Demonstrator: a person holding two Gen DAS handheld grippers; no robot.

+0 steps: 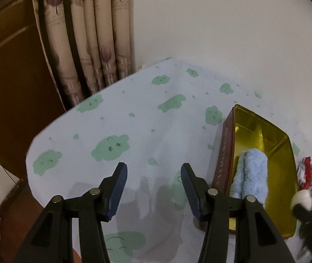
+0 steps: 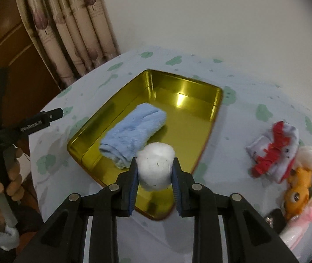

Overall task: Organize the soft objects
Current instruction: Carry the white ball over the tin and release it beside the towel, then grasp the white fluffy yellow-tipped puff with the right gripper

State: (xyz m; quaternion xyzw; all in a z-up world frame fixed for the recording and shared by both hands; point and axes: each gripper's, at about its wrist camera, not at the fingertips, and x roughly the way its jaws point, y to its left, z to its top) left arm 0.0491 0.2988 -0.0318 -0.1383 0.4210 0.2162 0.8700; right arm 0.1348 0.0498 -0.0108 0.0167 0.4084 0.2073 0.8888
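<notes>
A gold tin box [image 2: 197, 109] stands open on the cloud-print tablecloth [image 2: 239, 118]; it also shows in the left wrist view [image 1: 280, 153]. A folded light-blue towel [image 2: 134, 133] lies inside it, also seen from the left wrist [image 1: 251, 173]. My right gripper [image 2: 156, 173] is shut on a white fluffy ball [image 2: 156, 166], held above the box's near end; the ball appears in the left wrist view [image 1: 301, 200]. My left gripper [image 1: 153, 175] is open and empty above the tablecloth [image 1: 134, 114], left of the box.
A red-and-white cloth [image 2: 274, 149] and an orange-and-pink plush toy [image 2: 302, 188] lie on the table right of the box. Curtains [image 2: 72, 22] and a white wall stand behind. The table edge [image 1: 31, 153] drops off at left beside brown wood furniture [image 1: 6, 87].
</notes>
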